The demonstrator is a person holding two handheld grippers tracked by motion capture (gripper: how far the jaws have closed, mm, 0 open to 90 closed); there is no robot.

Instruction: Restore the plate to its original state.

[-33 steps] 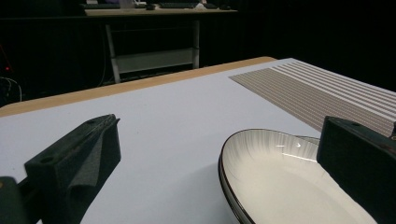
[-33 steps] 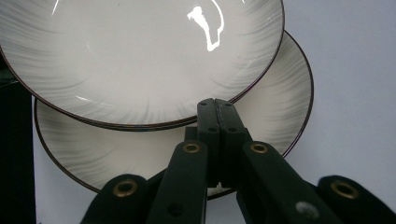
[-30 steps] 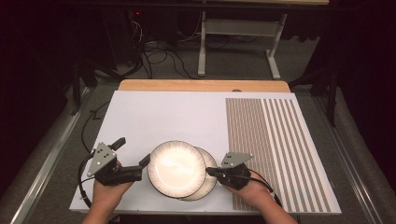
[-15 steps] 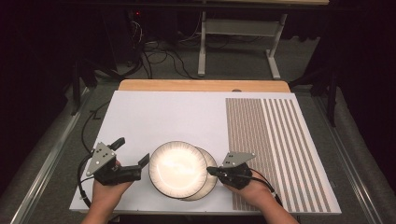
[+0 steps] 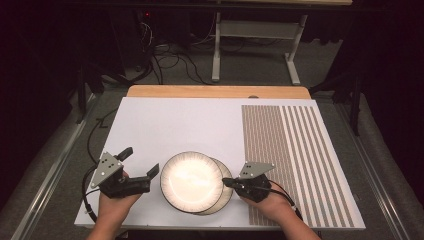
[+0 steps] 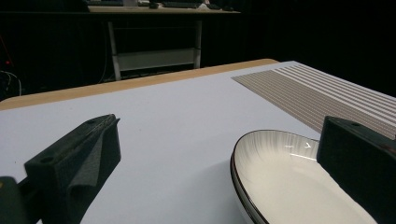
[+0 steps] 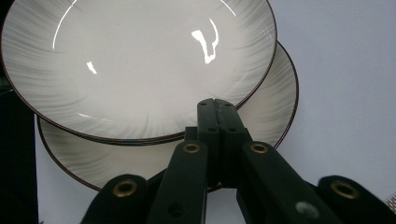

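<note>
Two white plates with thin dark rims lie stacked and offset near the table's front edge. The top plate [image 5: 191,181] [image 7: 140,60] sits left of the lower plate [image 5: 226,194] [image 7: 278,100]. My left gripper [image 5: 140,161] [image 6: 219,128] is open, level with the table, just left of the top plate [image 6: 289,182]; nothing is between its jaws. My right gripper [image 5: 225,183] [image 7: 215,103] is shut, jaws pressed together. Its tips lie over the lower plate at the top plate's right rim. Whether they touch that rim I cannot tell.
The plates rest on a white board [image 5: 190,125]; a brown striped mat [image 5: 295,150] covers its right part. A wooden table edge [image 5: 215,91] runs along the back. Beyond stand a metal table frame [image 5: 250,30] and cables [image 5: 165,55] on the floor.
The left gripper's jaw nearest the plate has drawn slightly away from the top plate's left rim. The plates and the right gripper have stayed where they were.
</note>
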